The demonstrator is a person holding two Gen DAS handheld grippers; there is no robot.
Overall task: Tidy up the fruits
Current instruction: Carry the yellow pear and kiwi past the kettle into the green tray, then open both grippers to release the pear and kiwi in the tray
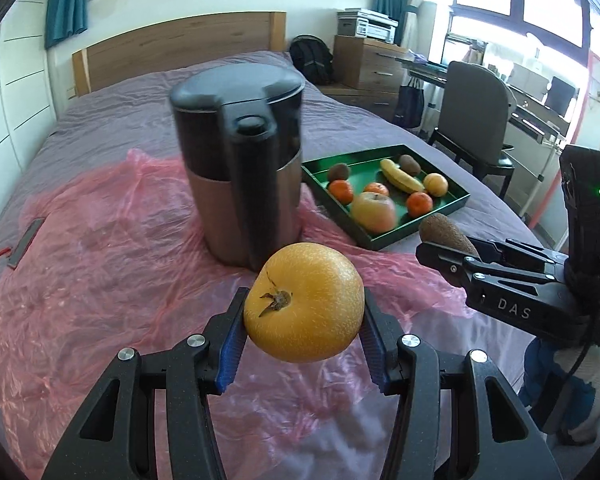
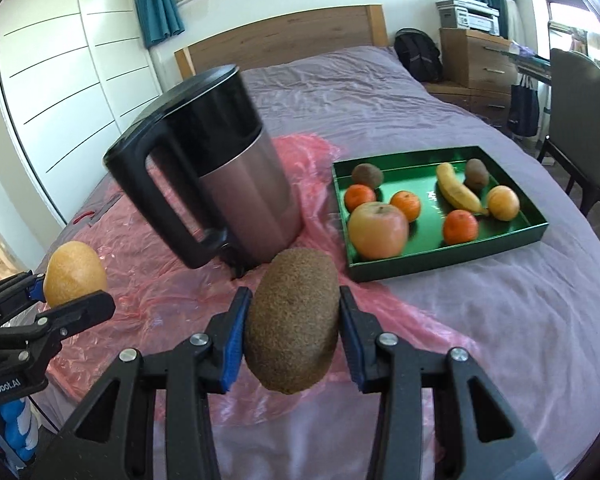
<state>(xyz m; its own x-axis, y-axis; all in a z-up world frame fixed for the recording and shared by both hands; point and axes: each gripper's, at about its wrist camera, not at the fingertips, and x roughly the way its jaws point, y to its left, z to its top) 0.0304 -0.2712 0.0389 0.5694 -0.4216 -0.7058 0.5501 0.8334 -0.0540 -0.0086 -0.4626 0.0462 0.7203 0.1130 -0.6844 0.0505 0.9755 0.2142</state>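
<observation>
My left gripper (image 1: 304, 340) is shut on a round yellow pear (image 1: 305, 302) and holds it above the pink plastic sheet. My right gripper (image 2: 294, 336) is shut on a brown kiwi (image 2: 294, 320), also above the sheet. In the left wrist view the right gripper (image 1: 440, 250) and its kiwi (image 1: 446, 234) show at the right. In the right wrist view the left gripper (image 2: 60, 300) and its pear (image 2: 74, 274) show at the left. A green tray (image 2: 516, 240) on the bed holds an apple (image 2: 378, 230), a banana (image 2: 458, 190), tangerines, two kiwis and a yellow fruit; the tray also shows in the left wrist view (image 1: 388, 236).
A steel and black electric kettle (image 1: 242, 164) stands on the pink plastic sheet (image 1: 100, 280) between the grippers and the tray. The bed has a purple cover (image 2: 500, 340). A chair (image 1: 474, 116) and a desk stand to the right of the bed.
</observation>
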